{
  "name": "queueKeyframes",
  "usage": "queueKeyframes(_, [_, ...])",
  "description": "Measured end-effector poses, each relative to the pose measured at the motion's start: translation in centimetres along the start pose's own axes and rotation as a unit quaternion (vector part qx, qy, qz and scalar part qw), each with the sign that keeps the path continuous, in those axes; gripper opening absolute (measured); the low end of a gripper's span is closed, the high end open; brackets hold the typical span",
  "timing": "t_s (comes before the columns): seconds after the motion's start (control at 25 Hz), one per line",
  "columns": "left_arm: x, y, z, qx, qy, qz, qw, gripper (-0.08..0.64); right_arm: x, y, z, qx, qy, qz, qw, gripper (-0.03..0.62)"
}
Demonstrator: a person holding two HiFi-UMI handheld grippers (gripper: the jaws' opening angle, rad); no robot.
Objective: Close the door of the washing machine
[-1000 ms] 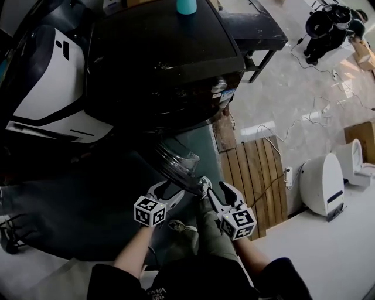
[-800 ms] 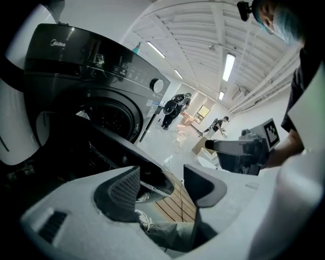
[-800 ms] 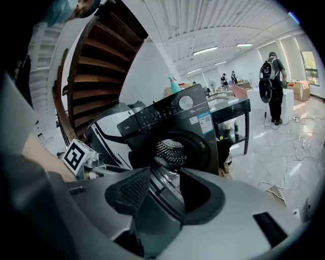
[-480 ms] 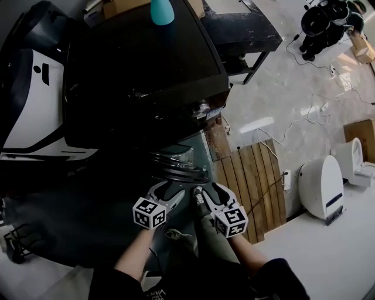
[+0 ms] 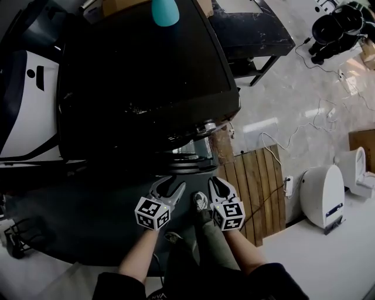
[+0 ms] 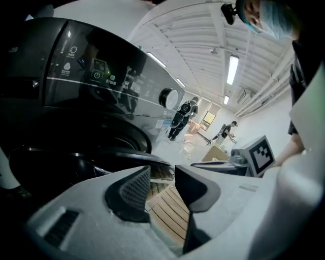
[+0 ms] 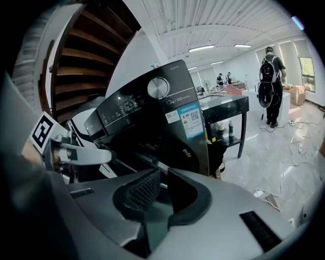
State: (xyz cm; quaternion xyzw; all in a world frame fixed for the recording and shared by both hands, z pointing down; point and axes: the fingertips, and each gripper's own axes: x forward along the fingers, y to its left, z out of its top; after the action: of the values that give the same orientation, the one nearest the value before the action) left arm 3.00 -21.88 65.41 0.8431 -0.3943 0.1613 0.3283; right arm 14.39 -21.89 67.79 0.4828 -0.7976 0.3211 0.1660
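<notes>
My left claw is closing. Its pads are a small gap apart and nothing is between them; through the gap I see only the wooden boards. My right claw is closing too. Its pads are nearly together, with only a thin slit left, and they clamp nothing.

In the head view the two claws are side by side, near each other, and both point at the front of the washing machine. The door is the round dark one with a shiny rim. It sits low on the front face of the machine, under the front edge of its black top, just ahead of both claws' tips. It looks almost flat against the front, but I cannot tell if it is fully shut. I also cannot tell if any claw tip touches its rim.

The boards lie on the floor at the right front corner of the machine. A teal bottle stands at the back edge of the top.
</notes>
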Motion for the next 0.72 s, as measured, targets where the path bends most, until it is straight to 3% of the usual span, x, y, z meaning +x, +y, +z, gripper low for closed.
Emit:
queueKeyframes(0.12, [0.7, 1.1, 1.5, 0.007, -0.017, 0.014, 0.9997, 0.129, 1.8, -0.7, 0.4, 0.011, -0.003, -0.011, 1.000, 0.002])
queueKeyframes(0.48, [0.5, 4.6, 5.8, 0.028, -0.081, 0.094, 0.9919, 0.046, 7.1, -1.4, 2.6, 0.036, -0.020, -0.007, 0.999, 0.002])
queueKeyframes(0.72, [-1.0, 6.3, 6.3, 0.035, -0.083, 0.144, 0.9854, 0.010, 9.4, -1.1, 3.4, 0.052, -0.027, 0.000, 0.998, 0.002])
